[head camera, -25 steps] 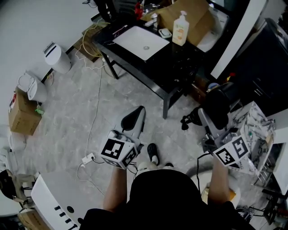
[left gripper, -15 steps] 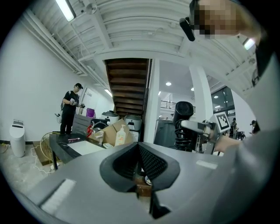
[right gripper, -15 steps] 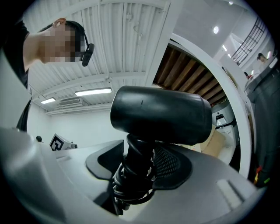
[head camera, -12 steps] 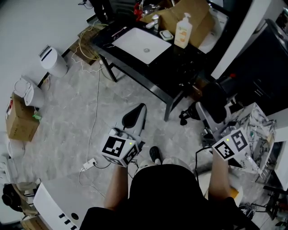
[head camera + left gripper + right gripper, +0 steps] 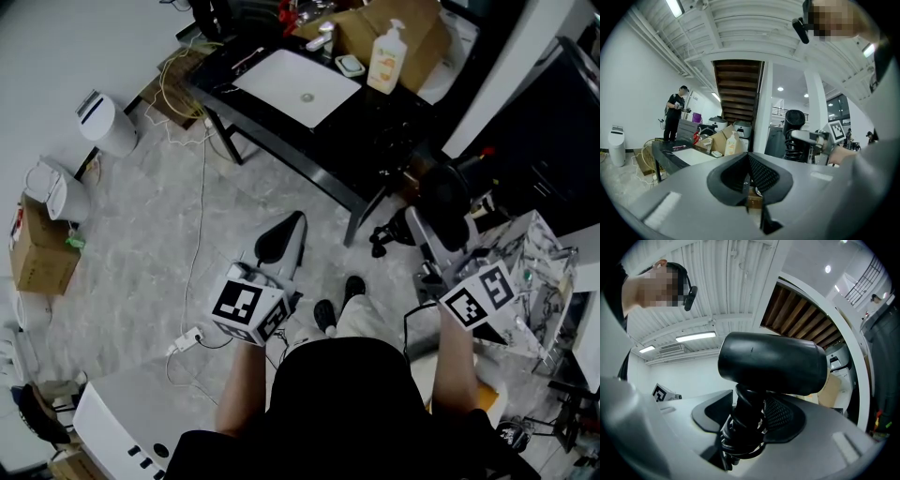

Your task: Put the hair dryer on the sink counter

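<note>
Feet [image 5: 353, 287] stepped nearer the sink counter [image 5: 375, 127]; right gripper [image 5: 749, 423] clamped the hair dryer [image 5: 771, 364] by its handle for carrying, head above its fingers; left gripper [image 5: 749, 176] closed, empty.

The head view looks steeply down from above the person [image 5: 347, 403] onto the floor [image 5: 141, 234] and the black bench [image 5: 375, 127] near its top edge. The left gripper view sits low behind the left hand-held gripper [image 5: 749, 174], facing about level toward that same bench, the hair dryer [image 5: 794, 119] off to the right. The right gripper view tilts up at the ceiling [image 5: 717, 282], the hair dryer close, filling its middle.
</note>
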{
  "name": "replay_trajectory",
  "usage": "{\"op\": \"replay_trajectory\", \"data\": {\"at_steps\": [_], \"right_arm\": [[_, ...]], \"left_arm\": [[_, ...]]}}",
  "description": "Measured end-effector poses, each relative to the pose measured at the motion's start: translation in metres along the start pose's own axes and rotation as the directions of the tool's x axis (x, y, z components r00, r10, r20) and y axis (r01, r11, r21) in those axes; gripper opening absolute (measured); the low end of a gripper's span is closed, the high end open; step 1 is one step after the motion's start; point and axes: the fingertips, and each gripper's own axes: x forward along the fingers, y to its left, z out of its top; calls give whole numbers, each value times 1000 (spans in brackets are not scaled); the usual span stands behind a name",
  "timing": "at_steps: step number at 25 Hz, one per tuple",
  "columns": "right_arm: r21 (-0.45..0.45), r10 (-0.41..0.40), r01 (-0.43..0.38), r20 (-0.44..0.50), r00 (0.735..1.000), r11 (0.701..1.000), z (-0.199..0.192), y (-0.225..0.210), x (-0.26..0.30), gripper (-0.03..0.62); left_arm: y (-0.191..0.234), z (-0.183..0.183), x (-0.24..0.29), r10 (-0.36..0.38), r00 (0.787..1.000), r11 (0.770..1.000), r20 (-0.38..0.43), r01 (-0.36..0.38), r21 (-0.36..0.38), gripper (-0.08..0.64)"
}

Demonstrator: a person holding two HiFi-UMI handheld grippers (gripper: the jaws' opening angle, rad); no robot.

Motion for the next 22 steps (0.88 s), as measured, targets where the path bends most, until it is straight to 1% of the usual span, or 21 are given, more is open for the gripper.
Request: {"op": "replay_trajectory", "data": {"at_steps": [9, 22], "right_arm": [[7, -6, 6, -33, 999, 1000, -8, -19, 25, 221], [58, -2, 8, -92, 996, 998, -22, -72, 102, 221]], "left_arm": [[17, -1, 24, -8, 1000, 1000, -10, 8, -12, 0], [60, 6, 86, -7, 999, 1000, -39, 6, -8, 0]]}}
